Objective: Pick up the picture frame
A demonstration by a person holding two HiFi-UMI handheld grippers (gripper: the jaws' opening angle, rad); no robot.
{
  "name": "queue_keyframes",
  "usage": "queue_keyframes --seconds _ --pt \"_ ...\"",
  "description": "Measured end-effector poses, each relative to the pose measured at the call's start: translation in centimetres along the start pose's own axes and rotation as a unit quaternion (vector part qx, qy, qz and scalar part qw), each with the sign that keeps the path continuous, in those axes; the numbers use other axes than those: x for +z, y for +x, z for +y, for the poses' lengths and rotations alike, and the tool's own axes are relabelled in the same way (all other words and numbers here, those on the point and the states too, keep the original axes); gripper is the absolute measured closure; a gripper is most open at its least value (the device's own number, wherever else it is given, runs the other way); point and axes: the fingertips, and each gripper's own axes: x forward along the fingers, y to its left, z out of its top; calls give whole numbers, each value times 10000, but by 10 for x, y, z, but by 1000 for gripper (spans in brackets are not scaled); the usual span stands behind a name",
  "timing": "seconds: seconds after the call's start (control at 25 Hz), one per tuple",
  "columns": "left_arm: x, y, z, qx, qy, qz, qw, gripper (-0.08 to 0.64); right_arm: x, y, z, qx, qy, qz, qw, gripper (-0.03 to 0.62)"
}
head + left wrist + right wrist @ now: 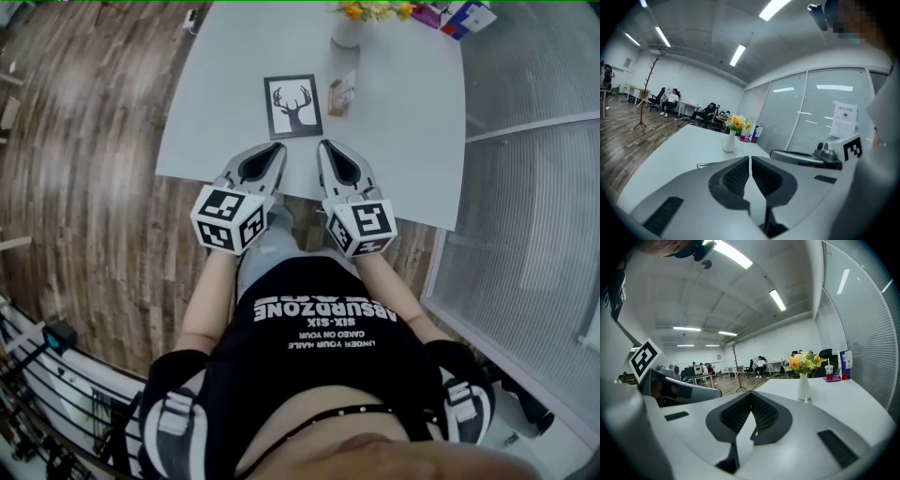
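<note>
**Hazards.** The picture frame (293, 106) lies flat on the white table (403, 141) with its deer print facing up. It is near the table's front edge and just ahead of your two grippers. Because it lies flat, closed jaws can only push it. If you arrive with them together, you are likely to slide the frame toward the small card stand (342, 94) just to its right, or on toward the vase of flowers (347, 33) at the back. A jaw tip pressed down on the face may skid rather than catch. You probably need one jaw under an edge, and the edge nearest you looks the easiest to reach. A hold on one corner alone may let the frame swing and drop.

**Claws.** Your left gripper (277, 150) sits over the table's front edge, just short of the frame's lower left corner. Its own view shows the ribbed pads (736, 177) drawn together to a hairline slit with nothing between them. Your right gripper (324, 148) sits beside it, near the frame's lower right corner. Its pads (764, 412) likewise meet, and it holds nothing. Neither gripper appears to touch the frame.
</note>
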Motion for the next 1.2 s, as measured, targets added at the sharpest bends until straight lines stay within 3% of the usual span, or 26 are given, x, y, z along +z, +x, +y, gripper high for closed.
queue_keyframes --seconds 0.24,0.52,0.88,1.2 --pt "8 32 33 -60 -227 235 9994 528 2 44 -20 -140 61 161 9998 575" --pt "4 68 72 -35 -237 723 9971 528 -3 89 -41 -315 100 476 9983 574" --pt "-24 117 129 437 -271 1305 9901 523 -50 141 -74 -522 169 1255 9906 505" --pt "-50 145 161 488 -489 1864 9801 442 -91 171 -106 -792 283 1926 9777 488"
